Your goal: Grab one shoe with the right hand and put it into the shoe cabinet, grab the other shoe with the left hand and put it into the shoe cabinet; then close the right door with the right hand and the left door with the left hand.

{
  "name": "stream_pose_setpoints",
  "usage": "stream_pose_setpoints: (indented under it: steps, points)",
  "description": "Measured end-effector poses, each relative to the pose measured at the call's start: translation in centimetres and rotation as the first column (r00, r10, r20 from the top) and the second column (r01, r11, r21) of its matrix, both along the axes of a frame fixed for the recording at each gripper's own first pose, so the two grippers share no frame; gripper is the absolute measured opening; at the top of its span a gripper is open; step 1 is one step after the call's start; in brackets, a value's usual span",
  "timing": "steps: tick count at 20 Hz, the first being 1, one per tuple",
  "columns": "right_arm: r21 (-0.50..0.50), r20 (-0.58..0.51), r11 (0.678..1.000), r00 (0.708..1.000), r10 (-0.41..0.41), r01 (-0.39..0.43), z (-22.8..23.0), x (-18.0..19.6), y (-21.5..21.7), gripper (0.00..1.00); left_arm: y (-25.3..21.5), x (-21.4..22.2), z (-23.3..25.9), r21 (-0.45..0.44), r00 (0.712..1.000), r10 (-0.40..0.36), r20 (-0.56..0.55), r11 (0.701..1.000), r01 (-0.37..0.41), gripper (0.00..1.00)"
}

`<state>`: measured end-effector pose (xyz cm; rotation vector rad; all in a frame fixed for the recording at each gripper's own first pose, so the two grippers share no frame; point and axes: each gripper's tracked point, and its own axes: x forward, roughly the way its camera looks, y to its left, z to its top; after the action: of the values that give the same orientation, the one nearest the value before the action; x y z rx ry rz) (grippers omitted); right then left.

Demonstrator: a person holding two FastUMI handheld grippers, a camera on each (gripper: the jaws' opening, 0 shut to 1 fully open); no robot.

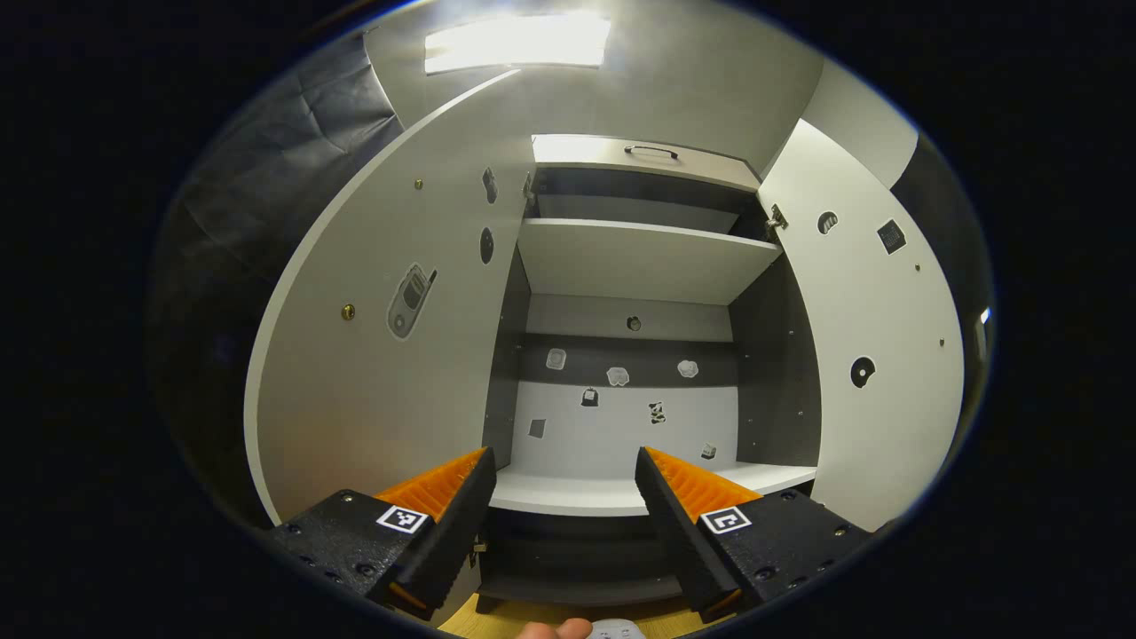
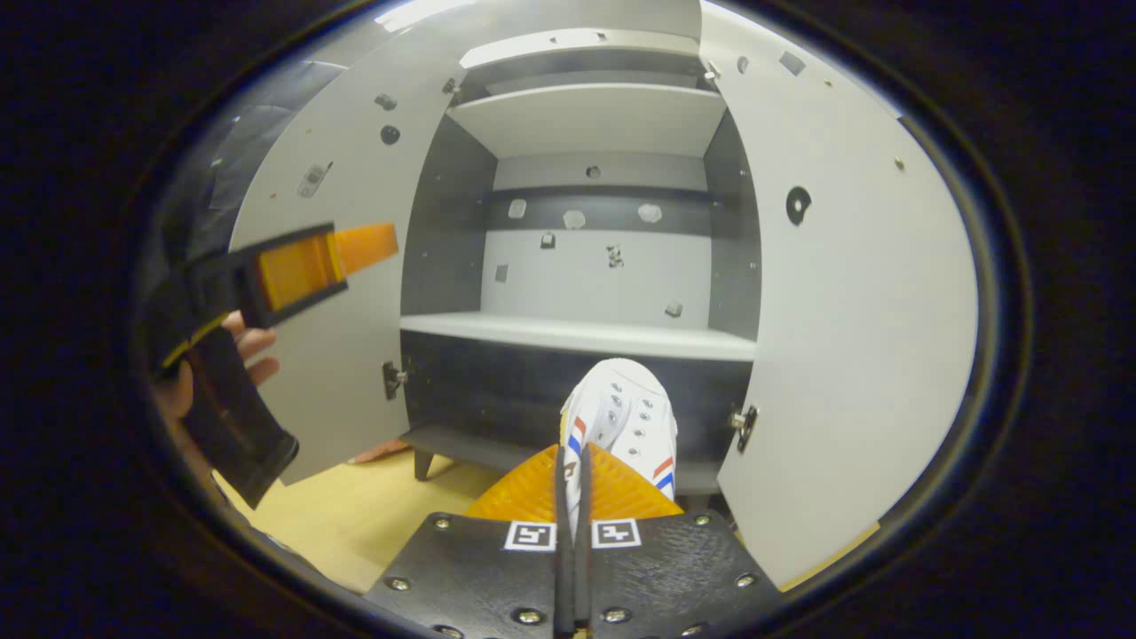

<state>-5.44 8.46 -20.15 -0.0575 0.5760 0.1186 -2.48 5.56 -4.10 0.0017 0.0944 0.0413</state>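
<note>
Cabinet (image 2: 586, 337) stands ahead with both doors swung wide: the left door (image 2: 355, 293) and the right door (image 2: 843, 293) frame a bare white shelf (image 2: 577, 335) with a dark lower bay beneath it. First step is in hand, I judge: carrying a shoe in. The white shoe (image 2: 621, 417) with red and blue stripes hangs just in front of the lower bay, its toe toward the cabinet. The right gripper (image 2: 573, 479) is clamped on its heel rim, fingers nearly together. Next it needs a push forward over the shelf edge, then release. The left gripper (image 1: 564, 497) hangs with fingers apart, holding nothing, facing the shelf.
</note>
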Motion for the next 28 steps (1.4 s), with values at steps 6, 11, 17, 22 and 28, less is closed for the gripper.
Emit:
stream_pose_setpoints:
  steps: [6, 11, 17, 22, 28]
  points:
    - [-0.015, 0.189, 0.999, 0.982, -0.025, 0.028, 5.7, 11.1, -0.3, 0.0, 0.3, 0.0, -0.3, -0.012, 1.0, -0.004, -0.007, 1.0, 0.004, 0.96]
    - [-0.034, 0.228, 0.999, 0.973, -0.021, 0.029, 4.8, 20.7, -0.2, 0.0, 0.7, 0.2, -1.0, -0.012, 1.0, -0.006, -0.026, 1.0, 0.005, 0.96]
    - [-0.116, 0.118, 0.993, 0.993, -0.001, 0.014, -1.3, 26.6, -0.3, 0.01, 2.1, 0.9, -2.3, -0.017, 0.999, 0.014, -0.052, 1.0, -0.015, 0.95]
    - [-0.11, 0.077, 0.993, 0.996, -0.035, 0.043, -3.4, 27.9, -1.0, 0.02, 2.4, 1.1, -2.7, -0.014, 0.998, 0.022, -0.062, 1.0, -0.023, 0.96]
    - [-0.124, 0.202, 0.991, 0.979, -0.023, 0.049, 1.0, 26.5, -1.0, 0.44, 1.8, 1.4, -3.4, -0.015, 0.997, 0.005, -0.08, 1.0, -0.007, 0.96]
